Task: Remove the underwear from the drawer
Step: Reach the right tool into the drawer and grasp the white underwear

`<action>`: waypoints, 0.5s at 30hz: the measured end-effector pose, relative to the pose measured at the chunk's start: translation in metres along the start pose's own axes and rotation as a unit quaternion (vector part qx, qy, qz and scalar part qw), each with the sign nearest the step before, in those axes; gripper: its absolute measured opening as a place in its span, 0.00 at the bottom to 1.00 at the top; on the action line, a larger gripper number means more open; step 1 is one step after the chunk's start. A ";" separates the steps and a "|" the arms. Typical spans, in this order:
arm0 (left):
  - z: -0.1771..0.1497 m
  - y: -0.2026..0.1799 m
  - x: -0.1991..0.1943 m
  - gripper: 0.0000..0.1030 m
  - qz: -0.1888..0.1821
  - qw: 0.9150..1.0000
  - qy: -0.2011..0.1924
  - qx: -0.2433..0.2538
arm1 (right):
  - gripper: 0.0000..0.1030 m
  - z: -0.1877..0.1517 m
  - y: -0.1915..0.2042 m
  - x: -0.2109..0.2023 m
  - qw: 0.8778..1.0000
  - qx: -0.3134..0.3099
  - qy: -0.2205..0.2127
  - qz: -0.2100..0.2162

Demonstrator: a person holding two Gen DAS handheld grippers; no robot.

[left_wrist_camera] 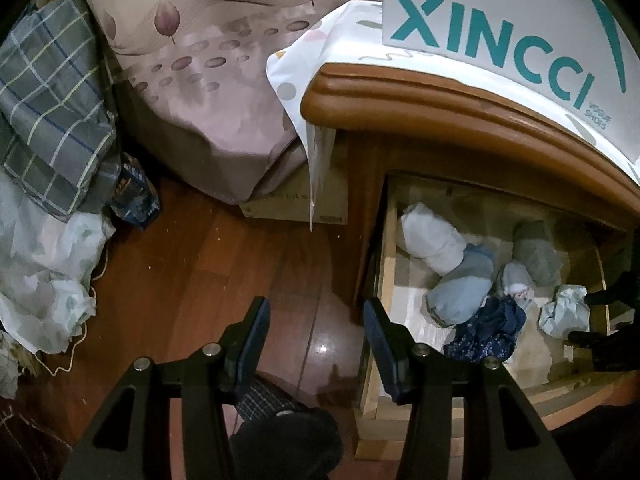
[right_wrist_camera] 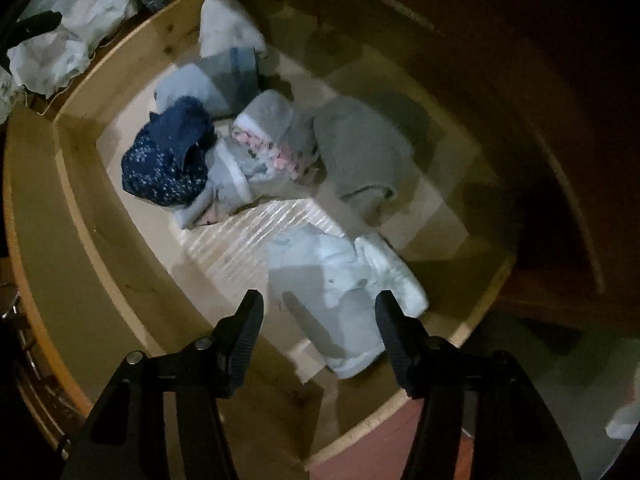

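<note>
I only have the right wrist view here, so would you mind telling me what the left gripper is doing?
Observer: The left gripper is open and empty, over the wooden floor beside the drawer.
Operator: Thanks. Is anything sitting on top of the cabinet?
Observer: Yes, a white shoe box with teal lettering rests on a patterned cloth there.
Operator: And what is on the other side of the cabinet?
Observer: A bed with a leaf-print sheet stands next to it.
</note>
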State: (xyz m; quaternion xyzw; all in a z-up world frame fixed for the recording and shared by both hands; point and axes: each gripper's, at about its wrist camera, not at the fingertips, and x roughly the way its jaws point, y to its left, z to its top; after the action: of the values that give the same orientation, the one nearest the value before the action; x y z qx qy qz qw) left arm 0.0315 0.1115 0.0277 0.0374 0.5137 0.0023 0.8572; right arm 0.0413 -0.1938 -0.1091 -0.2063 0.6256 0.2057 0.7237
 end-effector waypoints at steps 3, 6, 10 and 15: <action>0.000 0.000 0.001 0.48 -0.003 1.000 0.003 -0.002 | 0.54 0.002 0.001 0.009 1.000 -0.012 0.005 -0.007; 0.000 -0.003 0.003 0.48 0.001 1.000 0.005 0.005 | 0.56 0.003 0.001 0.022 0.999 -0.026 0.017 -0.016; -0.002 -0.007 0.005 0.48 0.005 1.000 0.010 0.016 | 0.58 0.007 -0.001 0.031 0.999 -0.037 0.023 -0.013; -0.003 -0.013 0.007 0.48 0.007 0.999 0.013 0.028 | 0.61 0.012 0.000 0.038 0.998 -0.050 0.026 -0.021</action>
State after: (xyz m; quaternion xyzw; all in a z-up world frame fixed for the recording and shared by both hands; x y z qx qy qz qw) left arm 0.0323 0.0991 0.0191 0.0652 0.5245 -0.0054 0.8489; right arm 0.0559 -0.1853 -0.1450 -0.2604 0.6288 0.2161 0.7001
